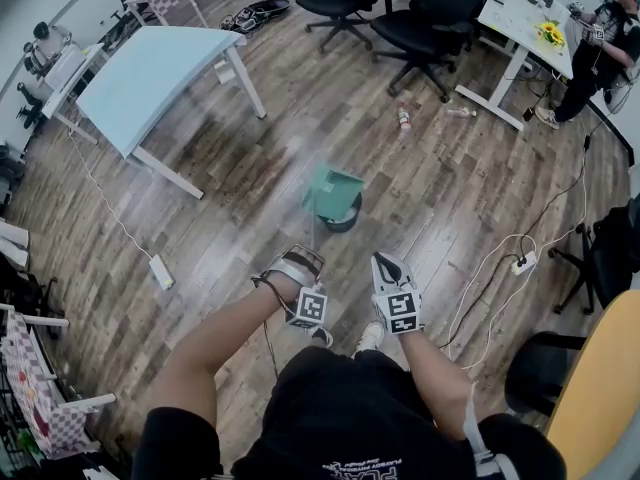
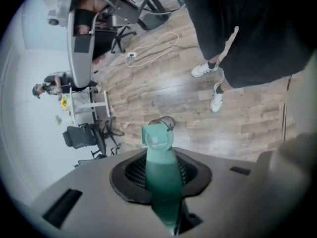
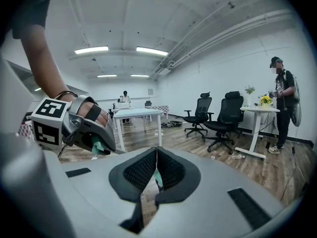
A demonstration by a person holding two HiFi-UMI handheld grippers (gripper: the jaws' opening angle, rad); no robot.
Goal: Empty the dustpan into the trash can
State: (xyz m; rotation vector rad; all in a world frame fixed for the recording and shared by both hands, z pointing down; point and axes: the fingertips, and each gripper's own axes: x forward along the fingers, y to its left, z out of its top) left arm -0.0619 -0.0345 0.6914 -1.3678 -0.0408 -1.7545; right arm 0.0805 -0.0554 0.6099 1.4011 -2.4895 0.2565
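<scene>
A green dustpan (image 1: 333, 190) hangs tilted over a round black trash can (image 1: 343, 216) on the wooden floor in the head view. Its long thin handle (image 1: 313, 240) runs back to my left gripper (image 1: 298, 270), which is shut on it. In the left gripper view the green handle (image 2: 161, 182) lies between the pads and leads to the pan (image 2: 156, 138), with the trash can's rim (image 2: 167, 122) just behind. My right gripper (image 1: 396, 293) is held beside the left one, away from the dustpan. Its jaws (image 3: 156, 152) are shut, tips meeting, holding nothing that I can tell.
A light blue table (image 1: 150, 78) stands at the far left and black office chairs (image 1: 430, 18) at the back. A person (image 1: 605, 43) stands by a white desk (image 1: 520, 28) at the far right. Bottles (image 1: 404, 118) and white cables with a power strip (image 1: 520, 263) lie on the floor.
</scene>
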